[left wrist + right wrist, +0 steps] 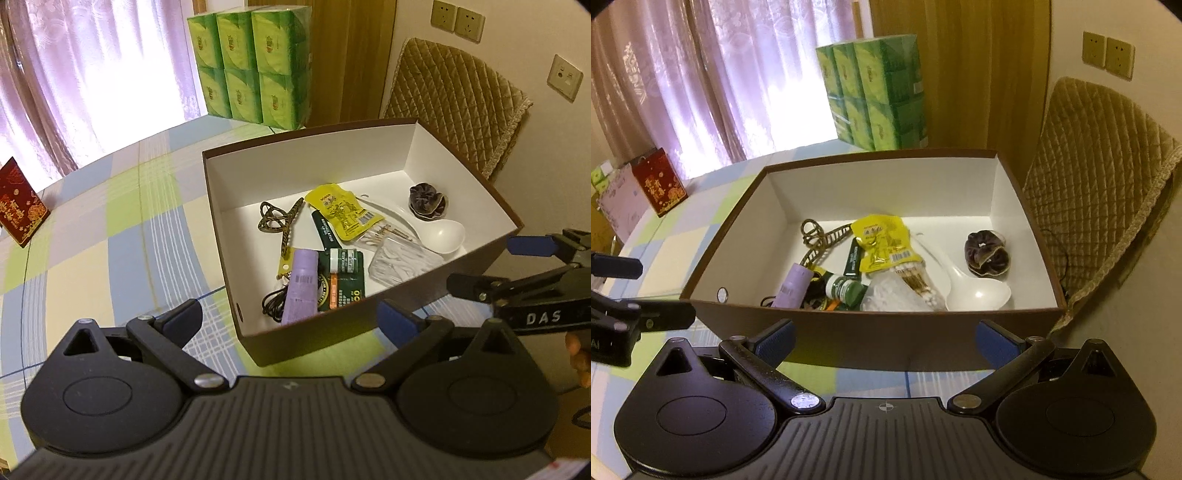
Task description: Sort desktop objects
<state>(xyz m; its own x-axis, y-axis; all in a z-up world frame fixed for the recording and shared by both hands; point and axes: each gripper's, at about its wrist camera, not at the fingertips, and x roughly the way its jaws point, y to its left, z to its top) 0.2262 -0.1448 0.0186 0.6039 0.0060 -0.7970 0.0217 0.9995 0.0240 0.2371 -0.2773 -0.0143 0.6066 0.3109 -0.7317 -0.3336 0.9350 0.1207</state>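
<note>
Facing the brown box (849,332) on the tabletop (92,240), we hold both hand-held grippers, left (291,321) and right (886,338), jaws apart and empty, just short of its near wall; the sorted items, purple tube (301,286) nearest, lie beyond and below.

bench (92,229): checked cloth, blue/green/cream/grey | centre-right: brown box (369,325), white inside, open top, sits on cloth | far, behind box: green tissue packs (255,62), stacked 2 high | far left edge: red gift box (20,206), gold print, upright
</note>
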